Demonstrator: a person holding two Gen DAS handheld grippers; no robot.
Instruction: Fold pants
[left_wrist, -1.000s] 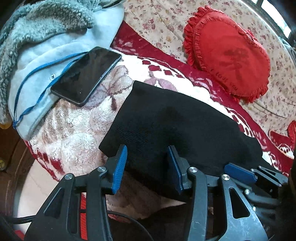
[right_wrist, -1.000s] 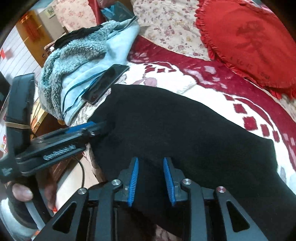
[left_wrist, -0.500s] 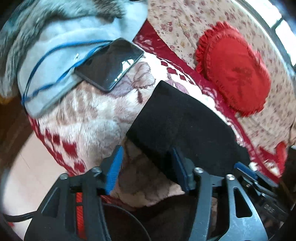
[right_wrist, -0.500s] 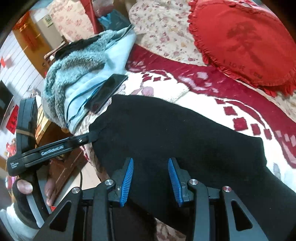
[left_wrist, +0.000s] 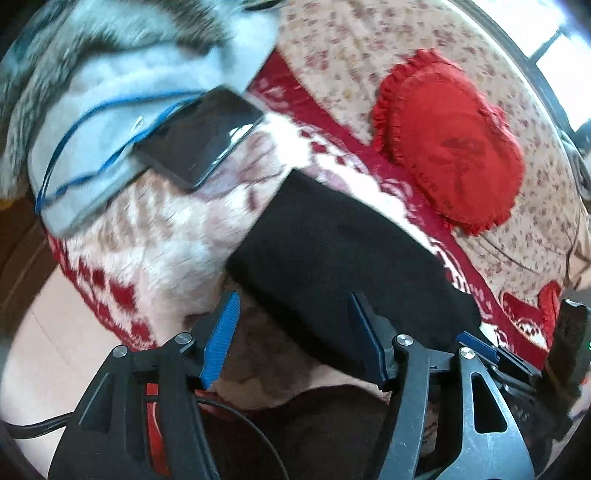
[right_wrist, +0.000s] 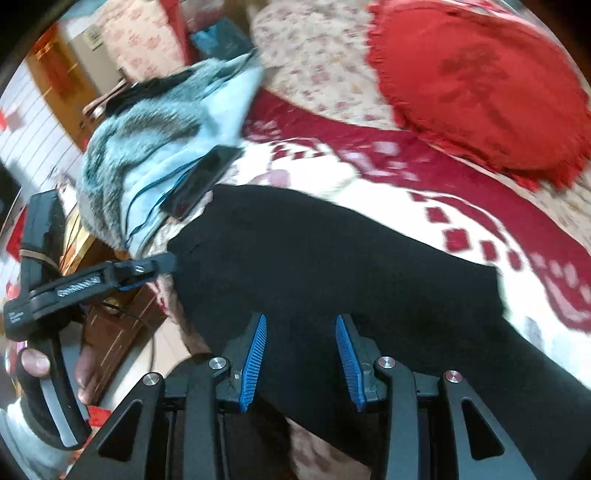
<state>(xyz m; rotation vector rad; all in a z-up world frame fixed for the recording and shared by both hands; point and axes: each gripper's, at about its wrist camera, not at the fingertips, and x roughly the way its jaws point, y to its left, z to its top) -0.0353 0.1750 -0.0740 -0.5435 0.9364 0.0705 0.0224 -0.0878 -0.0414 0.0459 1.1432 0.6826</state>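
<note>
Red-and-cream blanket (left_wrist: 155, 236) covers the bed, with a red heart cushion (left_wrist: 447, 136) and a phone (left_wrist: 201, 134) lying beyond. On the blanket lie the black pants (right_wrist: 332, 258), folded into a long band whose axis runs from the near edge by the phone off to the right. Both grippers sit at the band's near long edge. The left gripper (left_wrist: 291, 336) is spread wide, holding nothing, the cloth's corner just ahead. The right gripper (right_wrist: 301, 354) is also released, directly over the cloth and nearer its middle.
</note>
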